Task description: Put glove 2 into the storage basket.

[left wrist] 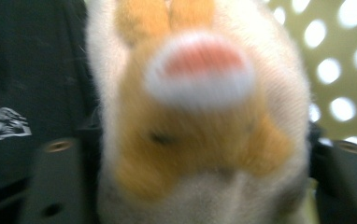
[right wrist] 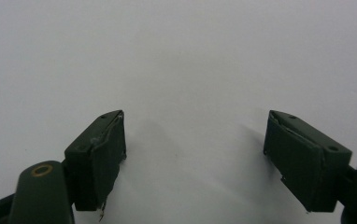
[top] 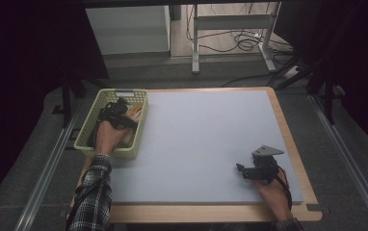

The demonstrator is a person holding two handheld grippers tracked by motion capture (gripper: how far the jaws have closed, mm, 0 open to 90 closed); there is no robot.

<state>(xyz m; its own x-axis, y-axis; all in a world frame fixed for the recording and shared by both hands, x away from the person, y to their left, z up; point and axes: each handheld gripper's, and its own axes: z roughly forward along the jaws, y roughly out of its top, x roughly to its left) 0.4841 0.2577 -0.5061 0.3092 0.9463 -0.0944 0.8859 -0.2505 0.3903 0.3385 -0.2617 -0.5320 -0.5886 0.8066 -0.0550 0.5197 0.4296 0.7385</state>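
1. High view: left gripper (top: 118,109) sat inside the basket (top: 89,139) at upper left of the frame, hand (top: 107,137) and plaid sleeve (top: 95,192) trailing down to the bottom edge.
2. Plush toy (top: 134,113) lay in the basket, orange and white, touching the right wall just right of the gripper.
3. Left gripper view: the toy (left wrist: 200,126) sat between the black jaws, blurred and very near; pink patch ringed in white at upper centre, orange fur below. Whether the pads pressed on it could not be told.
4. A small white printed mark (left wrist: 6,123) showed on dark cloth at left of that view; nothing legible.
5. Basket wall (left wrist: 345,60), with round holes, showed at upper right of that view.
6. Right gripper (top: 243,171) rested on the grey mat (top: 206,139) at lower right of the high view, well apart from the basket.
7. Right gripper view: its jaws stood wide apart, released, with bare mat (right wrist: 190,70) between them.
8. No brand or writing readable on basket, toy or grippers.
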